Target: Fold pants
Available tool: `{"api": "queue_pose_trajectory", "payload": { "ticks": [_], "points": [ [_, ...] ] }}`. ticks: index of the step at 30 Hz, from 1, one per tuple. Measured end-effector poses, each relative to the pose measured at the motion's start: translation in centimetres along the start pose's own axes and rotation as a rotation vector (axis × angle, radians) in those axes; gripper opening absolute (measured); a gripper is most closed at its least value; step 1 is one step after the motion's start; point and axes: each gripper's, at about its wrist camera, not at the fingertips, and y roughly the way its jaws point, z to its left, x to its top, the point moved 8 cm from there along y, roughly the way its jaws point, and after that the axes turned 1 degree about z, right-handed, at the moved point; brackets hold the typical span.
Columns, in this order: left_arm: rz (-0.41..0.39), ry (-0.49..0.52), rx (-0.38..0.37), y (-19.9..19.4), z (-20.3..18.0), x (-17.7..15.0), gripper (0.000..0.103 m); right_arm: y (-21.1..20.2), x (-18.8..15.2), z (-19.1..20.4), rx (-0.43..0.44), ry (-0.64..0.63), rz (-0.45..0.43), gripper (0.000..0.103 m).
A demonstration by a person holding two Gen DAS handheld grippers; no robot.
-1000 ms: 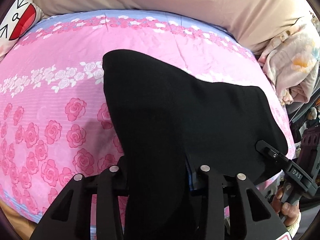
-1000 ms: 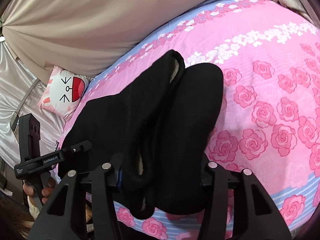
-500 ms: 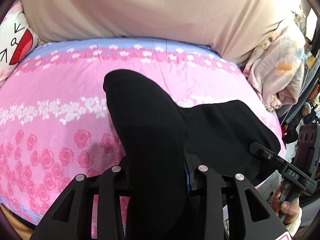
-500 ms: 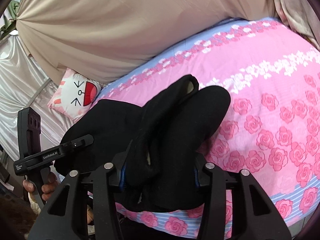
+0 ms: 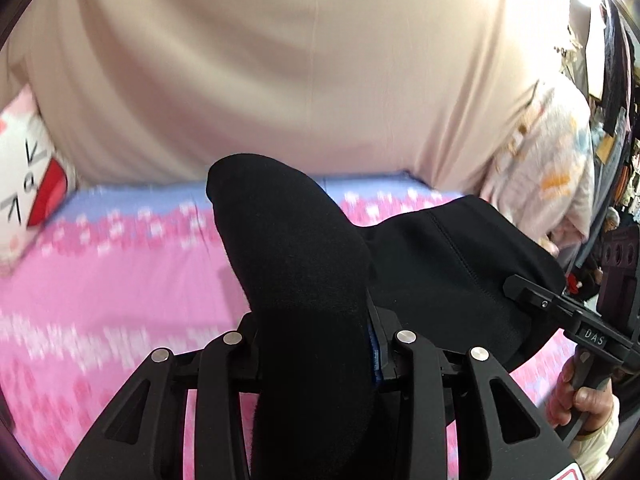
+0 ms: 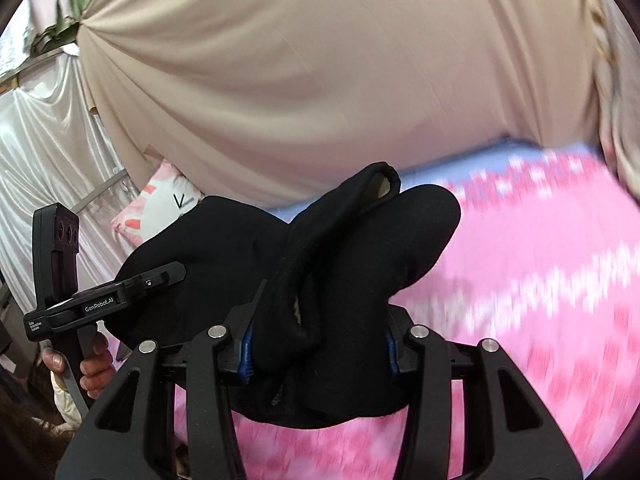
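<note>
The black pants (image 5: 304,280) hang lifted between both grippers above the pink rose-patterned bed (image 5: 120,292). My left gripper (image 5: 316,340) is shut on one bunched end, which rises thick out of its jaws. My right gripper (image 6: 316,344) is shut on the other end (image 6: 352,264), where the folded waistband shows a pale lining. The stretch of cloth between them sags toward the bed. In the left wrist view the right gripper (image 5: 532,296) shows at the right, in the right wrist view the left gripper (image 6: 160,276) at the left.
A beige curtain (image 5: 280,80) hangs behind the bed. A white cartoon-face pillow (image 5: 24,184) lies at the bed's far left corner. A floral blanket (image 5: 548,168) is heaped at the right. White satin drapes (image 6: 44,168) hang beyond the pillow.
Both grippers have risen and tilted up with the pants, so more curtain and less bed shows. The pants have come up off the bed.
</note>
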Motion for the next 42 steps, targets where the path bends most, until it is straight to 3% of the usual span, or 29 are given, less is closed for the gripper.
{"api": "queue_pose_trajectory", "payload": {
  "ticks": [6, 12, 18, 24, 26, 27, 29, 32, 35, 36, 38, 40, 42],
  "points": [
    [-0.054, -0.026, 0.032, 4.7, 2.8, 5.4, 0.032, 6.9, 6.0, -2.3, 0.011, -0.026, -0.026, 0.045],
    [-0.052, -0.011, 0.102, 12.3, 6.5, 8.0, 0.032, 15.4, 7.7, -5.3, -0.006, -0.041, 0.011, 0.045],
    [0.033, -0.038, 0.117, 20.0, 9.8, 6.8, 0.033, 21.8, 5.0, -9.1, -0.047, -0.003, 0.111, 0.045],
    [0.173, -0.027, 0.127, 25.1, 11.5, 1.7, 0.035, 24.4, 0.0, -12.3, -0.072, 0.054, 0.217, 0.045],
    [0.164, -0.022, 0.129, 25.4, 11.9, 0.8, 0.046, 24.6, -1.0, -12.8, -0.072, 0.063, 0.243, 0.052],
    [0.159, -0.026, 0.134, 25.4, 12.1, 0.4, 0.052, 24.7, -1.9, -13.2, -0.087, 0.062, 0.277, 0.063],
    [0.16, -0.033, 0.167, 25.5, 12.8, -0.3, 0.075, 24.4, -2.7, -14.2, -0.102, 0.094, 0.298, 0.077],
    [0.14, -0.06, 0.235, 23.2, 14.9, -0.8, 0.077, 21.2, -2.5, -15.5, -0.103, 0.186, 0.257, 0.079],
    [0.091, -0.134, 0.268, 17.9, 17.6, -0.5, 0.079, 15.2, -1.3, -16.8, -0.228, 0.196, 0.131, 0.079],
    [0.077, -0.157, 0.283, 16.5, 18.3, -0.2, 0.079, 13.0, -0.4, -16.8, -0.274, 0.175, 0.085, 0.072],
    [0.05, -0.204, 0.299, 13.5, 19.6, 1.5, 0.079, 10.6, 2.2, -15.0, -0.267, 0.138, 0.027, 0.059],
    [0.034, -0.224, 0.281, 12.5, 19.7, 4.2, 0.079, 10.9, 4.7, -12.1, -0.235, 0.069, 0.012, 0.047],
    [0.05, -0.217, 0.264, 13.7, 18.7, 6.4, 0.079, 13.3, 6.6, -9.0, -0.196, -0.008, 0.029, 0.044]
  ]
}}
